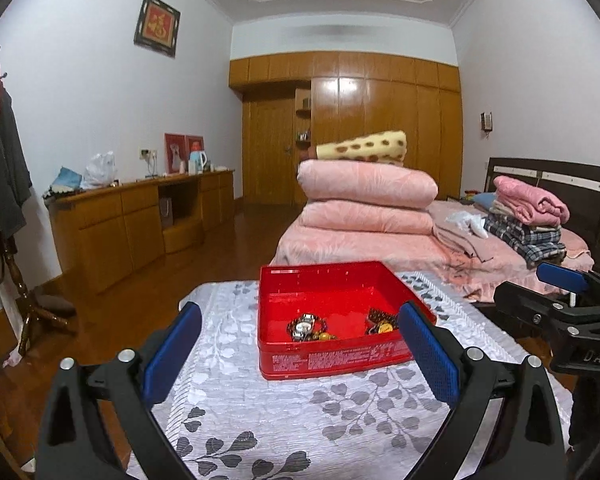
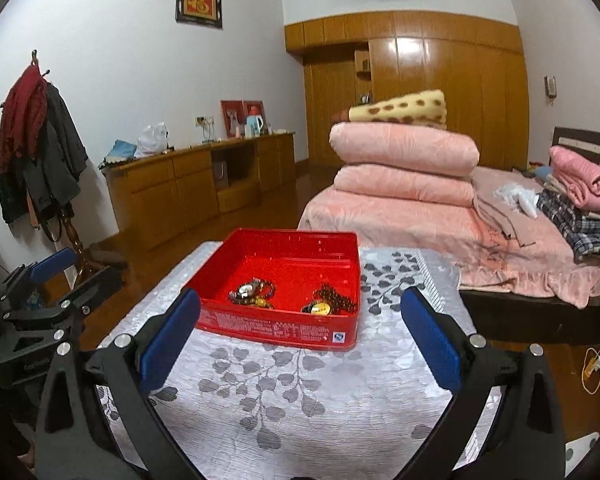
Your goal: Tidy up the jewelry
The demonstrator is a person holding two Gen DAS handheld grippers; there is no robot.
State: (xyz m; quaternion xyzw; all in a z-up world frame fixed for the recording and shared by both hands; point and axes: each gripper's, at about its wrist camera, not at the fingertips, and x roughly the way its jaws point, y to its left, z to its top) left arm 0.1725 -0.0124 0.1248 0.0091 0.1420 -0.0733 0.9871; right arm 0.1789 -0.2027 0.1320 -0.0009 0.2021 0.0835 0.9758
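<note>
An open red tin box [image 1: 332, 364] stands on a table with a white leaf-patterned cloth [image 1: 284, 412]. Inside it lie a silver wristwatch with beads [image 1: 304, 326] and a dark bead bracelet with a gold piece [image 1: 380, 322]. My left gripper [image 1: 300, 344] is open and empty, just in front of the box. My right gripper [image 2: 300, 330] is open and empty, in front of the same box [image 2: 284, 330], which holds the watch [image 2: 250, 292] and bracelet [image 2: 332, 300]. Each gripper shows at the edge of the other's view: the right one [image 1: 560, 284] and the left one [image 2: 48, 268].
A bed [image 1: 380, 248] with stacked pink quilts [image 1: 364, 200] and folded clothes [image 1: 528, 220] stands behind the table. A wooden sideboard [image 1: 140, 220] runs along the left wall, a coat rack [image 2: 40, 152] stands at the left, and a wardrobe [image 1: 380, 120] fills the far wall.
</note>
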